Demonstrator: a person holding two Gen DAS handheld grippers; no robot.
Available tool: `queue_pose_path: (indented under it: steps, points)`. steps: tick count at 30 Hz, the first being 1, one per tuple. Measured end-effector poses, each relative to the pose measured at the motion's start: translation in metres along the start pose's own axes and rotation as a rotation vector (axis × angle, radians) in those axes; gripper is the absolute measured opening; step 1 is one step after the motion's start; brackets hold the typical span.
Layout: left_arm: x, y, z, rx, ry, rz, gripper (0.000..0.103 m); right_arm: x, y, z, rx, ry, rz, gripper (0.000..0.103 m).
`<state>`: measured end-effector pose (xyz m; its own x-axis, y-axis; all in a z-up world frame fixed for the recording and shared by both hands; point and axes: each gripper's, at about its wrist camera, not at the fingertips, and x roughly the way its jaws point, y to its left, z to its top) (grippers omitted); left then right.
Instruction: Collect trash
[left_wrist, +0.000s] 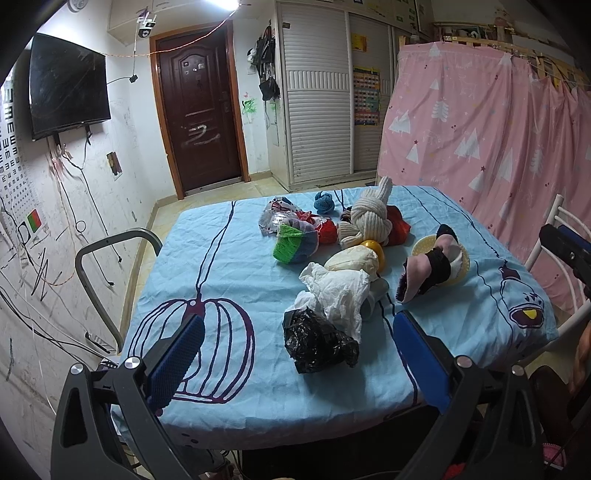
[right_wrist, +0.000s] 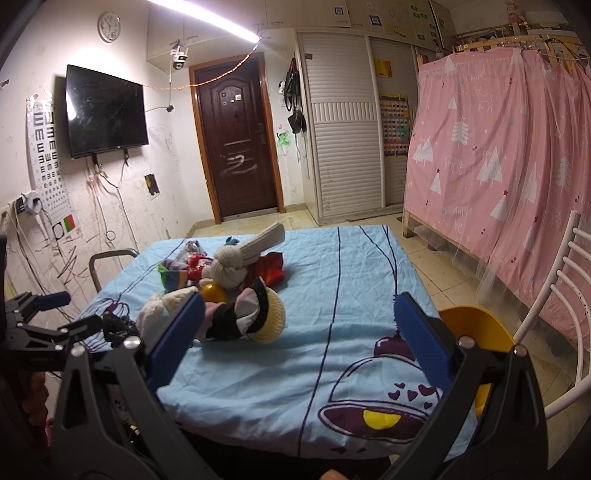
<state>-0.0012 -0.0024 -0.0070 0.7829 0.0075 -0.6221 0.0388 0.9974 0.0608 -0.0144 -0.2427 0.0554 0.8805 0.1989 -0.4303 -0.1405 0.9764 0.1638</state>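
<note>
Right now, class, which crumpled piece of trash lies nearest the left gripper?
The black plastic bag, between the open left gripper fingers; the white crumpled paper lies just beyond it.

Left tongs (left_wrist: 297, 345) spread wide, empty; right tongs (right_wrist: 301, 334) likewise, both held level.

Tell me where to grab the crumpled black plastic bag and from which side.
Grip the crumpled black plastic bag across its bulky middle, coming from the near table edge with the left gripper, whose open jaws already straddle it. It lies nearest that edge; white crumpled paper touches its far side, so a far approach would likely snag that.
</note>
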Motion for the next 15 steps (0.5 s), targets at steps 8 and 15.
queue_pose_path:
  steps: [8,15]
  points:
    - [-0.0006,-0.0002,0.0003,0.002,-0.001,0.001,0.093,0.0002,0.0008,-0.0007,-0.001,-0.001,-0.001,0.098]
    - [-0.0009,-0.0003,0.0004,0.003,0.000,0.002,0.093,0.0002,0.0009,-0.0006,-0.001,0.000,-0.002,0.098]
